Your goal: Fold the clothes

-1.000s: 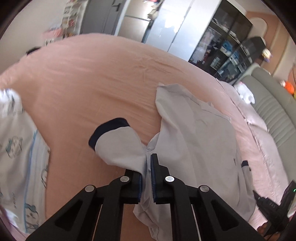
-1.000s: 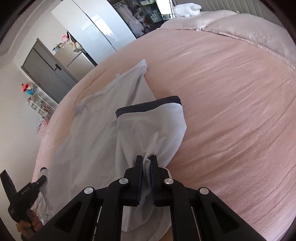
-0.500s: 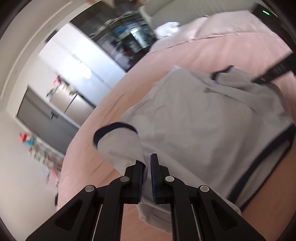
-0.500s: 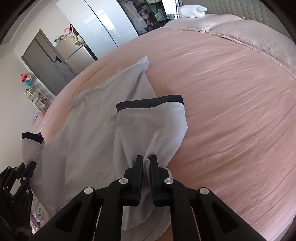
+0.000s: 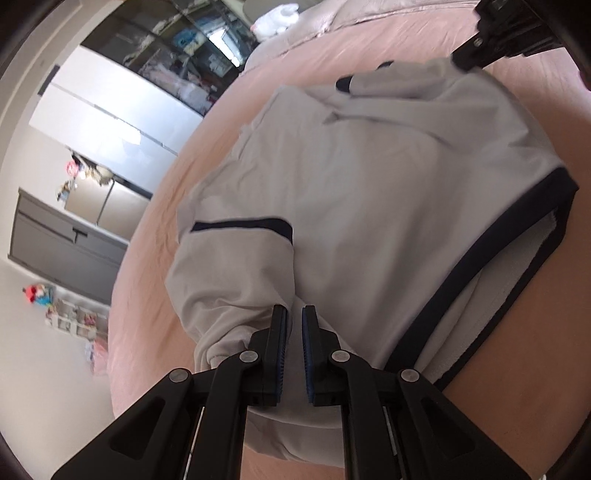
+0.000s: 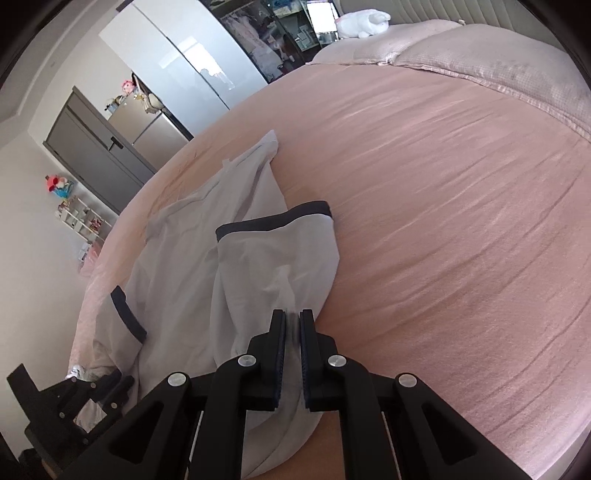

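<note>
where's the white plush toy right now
The plush toy sits at the far end of the bed, beside the pillows, top centre-right in the right wrist view; the left wrist view shows it top centre.

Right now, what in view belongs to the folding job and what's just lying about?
In the job:
- white shirt with navy trim
- left gripper, shut on one sleeve
- right gripper, shut on the other sleeve

Lying about:
- white plush toy
- pillows
- grey cabinet

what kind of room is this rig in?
Most likely a bedroom at home: a wide bed with a pink sheet, pillows at its head, and a glass-fronted wardrobe with clothes hanging inside.
</note>
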Tool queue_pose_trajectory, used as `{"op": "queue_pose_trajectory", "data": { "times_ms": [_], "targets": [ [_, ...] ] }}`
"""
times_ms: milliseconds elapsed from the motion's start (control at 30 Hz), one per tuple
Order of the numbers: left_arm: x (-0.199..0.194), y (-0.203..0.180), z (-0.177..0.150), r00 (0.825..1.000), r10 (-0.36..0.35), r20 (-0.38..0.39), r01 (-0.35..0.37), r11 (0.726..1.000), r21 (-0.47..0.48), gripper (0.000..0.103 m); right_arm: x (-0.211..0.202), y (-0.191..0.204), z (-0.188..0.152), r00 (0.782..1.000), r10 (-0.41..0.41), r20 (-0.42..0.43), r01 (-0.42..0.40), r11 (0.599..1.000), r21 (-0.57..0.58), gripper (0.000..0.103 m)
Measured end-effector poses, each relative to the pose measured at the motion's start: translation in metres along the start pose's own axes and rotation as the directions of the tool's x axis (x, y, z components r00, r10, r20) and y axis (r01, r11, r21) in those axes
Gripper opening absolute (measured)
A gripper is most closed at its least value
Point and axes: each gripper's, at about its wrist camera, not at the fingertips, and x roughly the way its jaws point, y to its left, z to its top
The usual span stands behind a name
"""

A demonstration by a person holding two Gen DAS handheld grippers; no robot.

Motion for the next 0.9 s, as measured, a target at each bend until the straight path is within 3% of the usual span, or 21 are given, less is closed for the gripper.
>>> {"op": "queue_pose_trajectory", "data": {
  "times_ms": [200, 267, 333, 367, 433, 467, 500, 533, 567, 733, 833, 900],
  "targets": [
    [0.011, -0.002, -0.020, 0.997, 0.021, -0.079, -0.025, 0.999, -0.043, 0.008, -0.009, -0.025, -0.005, 0.999, 0.040, -0.020, -0.037, 0.993, 0.110, 0.005],
    [0.016, 0.000, -0.025, 0.995, 0.011, -0.095, -0.019, 0.997, -0.075, 0.008, -0.002, -0.030, -0.008, 0.993, 0.089, -0.076, -0.078, 0.987, 0.142, 0.009],
    [0.019, 0.003, -0.026, 0.994, -0.009, -0.104, -0.005, 0.992, -0.128, 0.008, 0.007, -0.033, -0.009, 0.988, 0.086, -0.131, -0.066, 0.986, 0.154, 0.011],
    [0.021, 0.005, -0.025, 0.994, -0.018, -0.107, 0.001, 0.988, -0.153, 0.008, 0.010, -0.035, -0.008, 0.986, 0.085, -0.144, -0.062, 0.985, 0.158, 0.022],
    [0.024, 0.007, -0.024, 0.993, -0.028, -0.111, 0.006, 0.982, -0.190, 0.008, 0.011, -0.042, -0.005, 0.980, 0.154, -0.123, -0.126, 0.970, 0.210, 0.037],
    [0.026, 0.008, -0.023, 0.993, -0.031, -0.113, 0.008, 0.979, -0.206, 0.008, 0.011, -0.045, -0.003, 0.976, 0.188, -0.111, -0.158, 0.959, 0.235, 0.050],
    [0.028, 0.009, -0.023, 0.993, -0.035, -0.114, 0.009, 0.976, -0.218, 0.007, 0.009, -0.050, -0.002, 0.972, 0.222, -0.082, -0.193, 0.944, 0.268, 0.057],
    [0.029, 0.009, -0.022, 0.993, -0.036, -0.112, 0.010, 0.974, -0.227, 0.007, 0.008, -0.054, -0.001, 0.964, 0.260, -0.052, -0.234, 0.926, 0.297, 0.072],
    [0.029, 0.009, -0.023, 0.993, -0.038, -0.107, 0.012, 0.972, -0.235, 0.007, 0.007, -0.058, 0.001, 0.954, 0.298, -0.020, -0.275, 0.905, 0.325, 0.078],
    [0.030, 0.016, -0.025, 0.994, -0.066, -0.084, 0.039, 0.955, -0.293, 0.007, 0.029, -0.069, 0.007, 0.916, 0.400, -0.022, -0.357, 0.840, 0.409, 0.079],
    [0.031, 0.016, -0.025, 0.994, -0.071, -0.085, 0.042, 0.950, -0.308, 0.007, 0.037, -0.073, 0.012, 0.874, 0.486, 0.002, -0.439, 0.787, 0.434, 0.079],
    [0.030, 0.015, -0.024, 0.994, -0.067, -0.092, 0.036, 0.952, -0.304, 0.007, 0.047, -0.072, 0.016, 0.856, 0.516, -0.003, -0.459, 0.764, 0.453, 0.079]
  ]
}}
